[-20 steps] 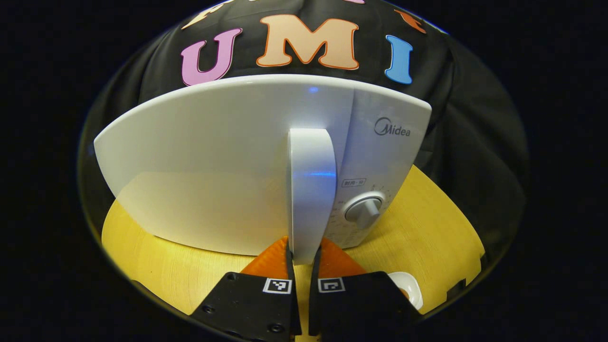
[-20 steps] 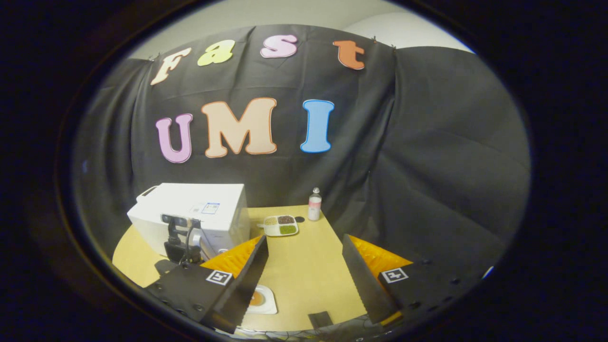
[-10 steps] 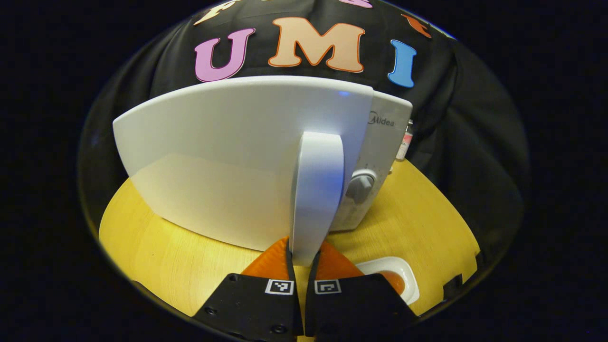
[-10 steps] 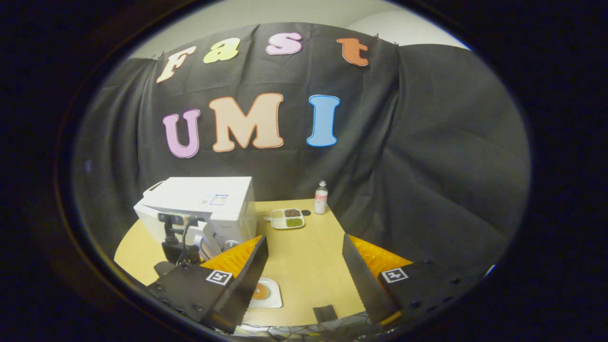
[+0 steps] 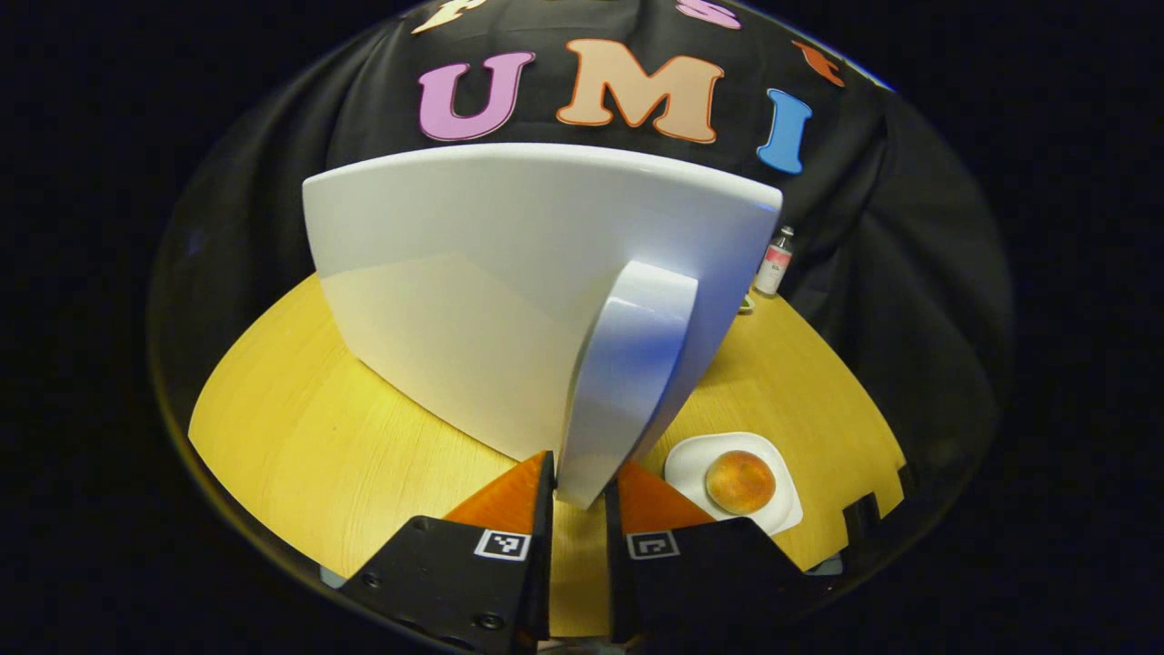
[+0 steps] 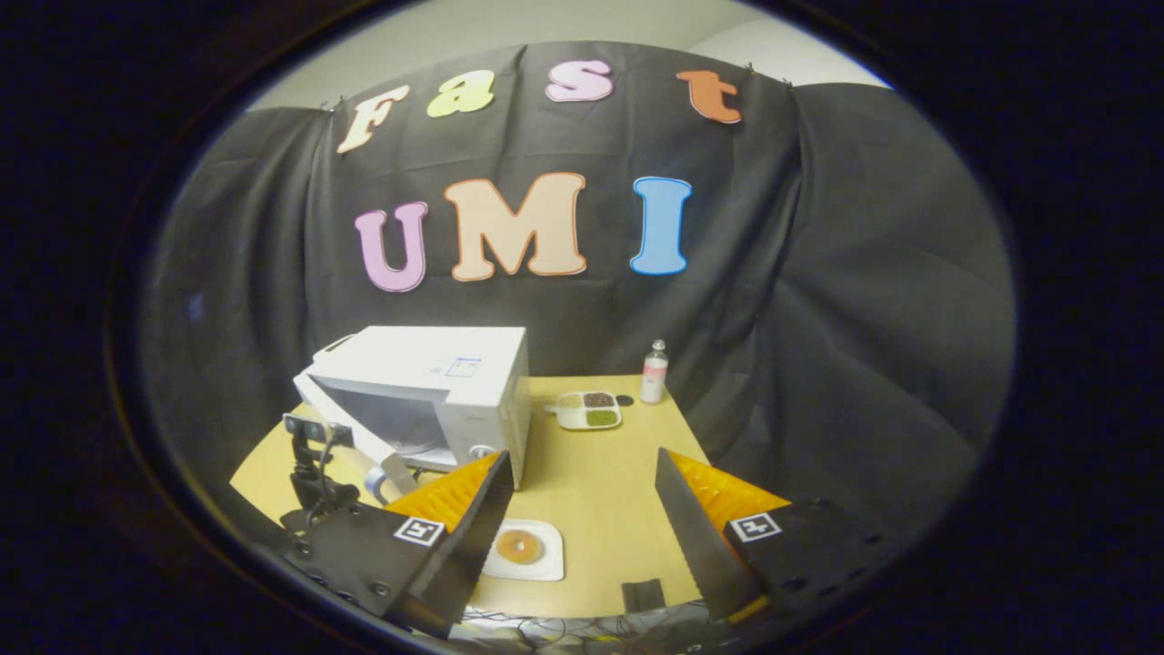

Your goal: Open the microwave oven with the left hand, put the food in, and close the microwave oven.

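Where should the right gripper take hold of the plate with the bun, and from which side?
Probably the bare rim of the plate, on the edge facing the right gripper, coming low from the front. The bun sits at its middle, so the rim is free. The open microwave door stands farther back on the left, with the left gripper shut on its handle.

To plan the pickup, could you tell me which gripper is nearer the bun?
Right gripper: it hangs open above the bun. Left gripper holds the door handle beside it.

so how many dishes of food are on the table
2: a white plate with a bun near the front edge, by the right gripper, and a divided tray at the back beside the microwave.
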